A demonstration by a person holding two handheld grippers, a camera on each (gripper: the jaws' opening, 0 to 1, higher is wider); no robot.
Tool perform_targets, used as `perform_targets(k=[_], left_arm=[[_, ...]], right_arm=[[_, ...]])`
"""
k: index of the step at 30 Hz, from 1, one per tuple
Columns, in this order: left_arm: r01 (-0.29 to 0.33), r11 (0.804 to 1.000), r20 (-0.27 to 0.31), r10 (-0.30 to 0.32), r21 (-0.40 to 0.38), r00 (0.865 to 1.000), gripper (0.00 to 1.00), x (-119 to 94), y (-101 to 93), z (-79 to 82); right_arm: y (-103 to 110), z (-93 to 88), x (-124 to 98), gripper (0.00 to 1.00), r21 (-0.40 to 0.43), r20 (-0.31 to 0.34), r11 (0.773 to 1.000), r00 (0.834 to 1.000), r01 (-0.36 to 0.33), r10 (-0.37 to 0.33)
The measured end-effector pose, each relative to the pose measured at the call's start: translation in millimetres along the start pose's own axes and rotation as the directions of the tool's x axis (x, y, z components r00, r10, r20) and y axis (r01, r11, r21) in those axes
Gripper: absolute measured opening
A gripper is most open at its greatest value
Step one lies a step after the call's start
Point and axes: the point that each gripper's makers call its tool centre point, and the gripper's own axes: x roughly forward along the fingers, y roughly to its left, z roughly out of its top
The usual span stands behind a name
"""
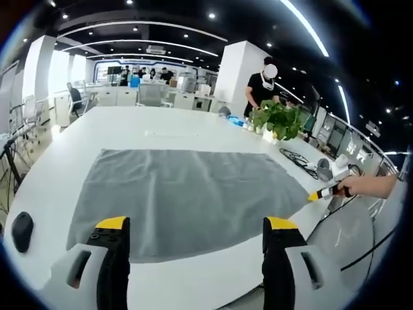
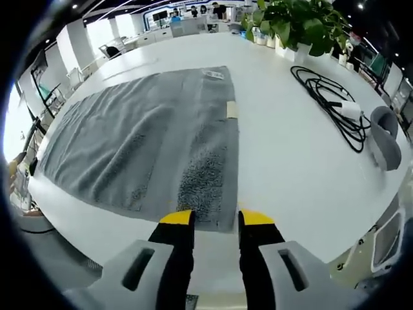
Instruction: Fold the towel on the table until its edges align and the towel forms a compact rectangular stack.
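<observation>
Currently the grey towel [image 1: 187, 194] lies spread flat and unfolded on the white table [image 1: 161, 126], one long edge running near the table's near rim. In the right gripper view the towel [image 2: 142, 142] shows light creases and a small label at its far edge.

Left gripper [image 1: 197, 226]: jaws wide apart, holding nothing, hovering just short of the towel's near edge. Right gripper [image 2: 216, 219]: jaws set close together with a narrow gap, nothing between them, tips just at the towel's corner; contact with the cloth cannot be told. In the left gripper view the right gripper [image 1: 326, 191] sits at that same corner, with a hand [image 1: 371, 186] behind it.

Also on the table: potted plant [image 2: 300, 26], coiled black cable [image 2: 329, 97], grey pouch-like object [image 2: 385, 145], black mouse [image 1: 22, 230]. A person [image 1: 263, 87] stands behind the plant.
</observation>
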Motion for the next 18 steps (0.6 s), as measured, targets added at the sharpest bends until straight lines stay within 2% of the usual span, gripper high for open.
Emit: perform_targets(k=[2, 4, 6, 8, 10, 13, 18], left_arm=[[0.009, 1.000, -0.001, -0.009, -0.004, 1.000, 0.86, 0.3, -2.1, -0.2], [0.016, 0.999, 0.030, -0.015, -0.034, 0.999, 0.85, 1.3, -6.4, 6.2], [0.013, 0.999, 0.035, -0.011, -0.032, 0.999, 0.84, 1.4, -5.6, 7.8], [0.006, 1.000, 0.026, -0.006, -0.014, 1.000, 0.83, 2.6, -4.5, 6.7], [0.007, 1.000, 0.012, -0.007, 0.003, 1.000, 0.83, 4.1, -5.7, 5.0], [0.007, 1.000, -0.015, -0.007, 0.017, 1.000, 0.81, 4.6, -6.4, 1.2], [0.006, 1.000, -0.014, -0.006, 0.011, 1.000, 0.81, 1.0, -4.7, 0.2]], right_arm=[[-1.3, 0.4, 0.3, 0.23, 0.026, -0.004, 1.000, 1.000, 0.005, -0.005], [-2.1, 0.8, 0.3, 0.21, 0.040, -0.003, 0.999, 1.000, 0.000, 0.000], [-1.9, 0.3, 0.4, 0.20, 0.043, -0.004, 0.999, 1.000, 0.004, -0.004], [0.5, 0.4, 0.2, 0.19, 0.027, -0.009, 1.000, 1.000, 0.005, -0.005], [6.0, 0.5, 0.7, 0.15, -0.033, -0.022, 0.999, 1.000, -0.007, 0.006], [15.1, -0.2, 0.0, 0.04, -0.022, -0.019, 0.999, 1.000, -0.023, 0.023], [11.2, 0.3, -0.8, 0.03, -0.025, -0.014, 1.000, 1.000, -0.007, 0.007]])
